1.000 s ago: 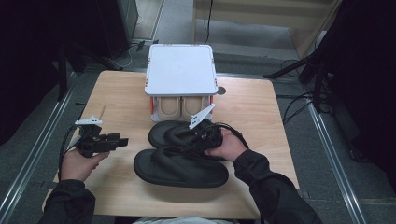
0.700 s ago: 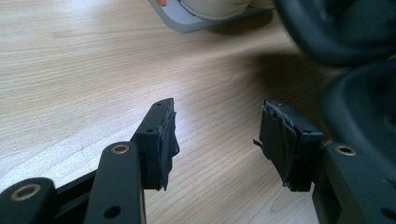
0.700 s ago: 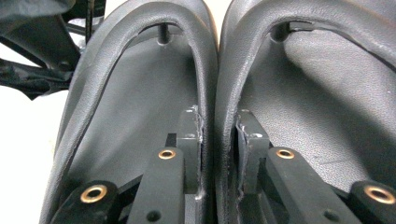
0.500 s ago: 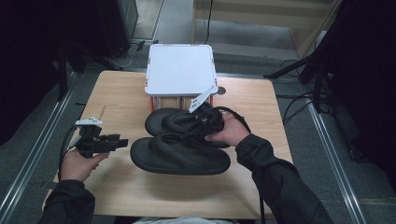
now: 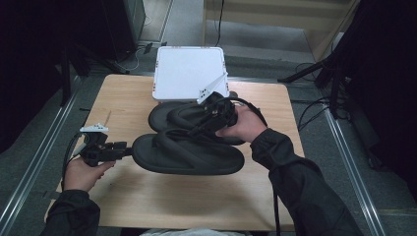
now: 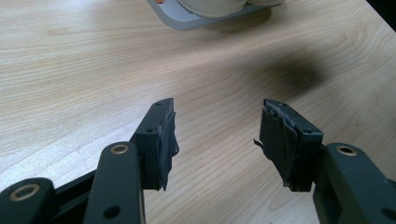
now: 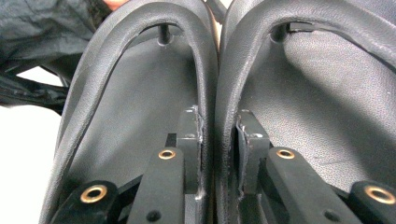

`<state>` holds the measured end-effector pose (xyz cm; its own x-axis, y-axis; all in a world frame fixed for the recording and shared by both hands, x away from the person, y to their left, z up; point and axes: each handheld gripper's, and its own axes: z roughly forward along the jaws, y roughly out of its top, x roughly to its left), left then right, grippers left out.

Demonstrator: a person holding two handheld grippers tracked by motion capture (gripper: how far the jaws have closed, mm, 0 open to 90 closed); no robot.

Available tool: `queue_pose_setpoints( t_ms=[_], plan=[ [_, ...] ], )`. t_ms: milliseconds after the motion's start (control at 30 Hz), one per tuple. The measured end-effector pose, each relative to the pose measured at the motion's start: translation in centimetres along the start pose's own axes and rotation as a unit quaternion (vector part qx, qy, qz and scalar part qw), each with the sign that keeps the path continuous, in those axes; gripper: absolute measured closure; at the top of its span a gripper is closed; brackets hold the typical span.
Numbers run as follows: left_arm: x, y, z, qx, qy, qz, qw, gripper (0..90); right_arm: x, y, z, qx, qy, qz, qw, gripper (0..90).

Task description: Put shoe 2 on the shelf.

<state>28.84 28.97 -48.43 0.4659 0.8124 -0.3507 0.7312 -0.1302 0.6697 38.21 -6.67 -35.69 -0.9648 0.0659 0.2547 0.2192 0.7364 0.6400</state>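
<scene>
Two black flip-flops hang side by side above the wooden table, the near one lower than the far one. My right gripper is shut on their two inner straps, pinched together. The right gripper view has its jaws clamping those straps between the left sandal and the right sandal. At the table's left side, my left gripper is held level and open, pointing at the near sandal's end. Its jaws stand wide over bare wood with nothing between them.
A white lidded box stands at the table's far edge, just behind the lifted sandals. Its grey base appears at the top of the left gripper view. Dark floor and metal rails surround the table.
My right hand has lifted the pair of flip-flops off the table and carried them slightly toward the white box. The left gripper has stayed where it was.
</scene>
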Motion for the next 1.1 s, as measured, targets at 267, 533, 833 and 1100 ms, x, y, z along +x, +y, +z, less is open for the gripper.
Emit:
queue_pose_setpoints(
  t_ms=[267, 533, 833, 1100],
  plan=[
    [0.0, 0.0, 0.0, 0.001, -0.003, 0.001, 1.0000, 45.8, 0.2, 1.7, -1.8, -0.006, -0.013, 0.010, 0.9999, 76.2],
    [-0.1, 0.0, 0.1, -0.001, -0.003, 0.002, 1.0000, 45.9, -0.3, 3.1, -3.5, -0.017, -0.056, 0.044, 0.9973, 76.2],
    [-0.2, 0.1, 0.5, 0.006, -0.006, 0.006, 0.9999, 45.9, -3.3, 3.7, -4.3, -0.033, -0.110, 0.108, 0.9874, 76.2],
    [-0.2, 0.1, 0.6, 0.008, -0.008, 0.006, 0.9999, 45.9, -6.3, 4.7, -4.3, -0.055, -0.165, 0.177, 0.9688, 76.3]
  ],
)
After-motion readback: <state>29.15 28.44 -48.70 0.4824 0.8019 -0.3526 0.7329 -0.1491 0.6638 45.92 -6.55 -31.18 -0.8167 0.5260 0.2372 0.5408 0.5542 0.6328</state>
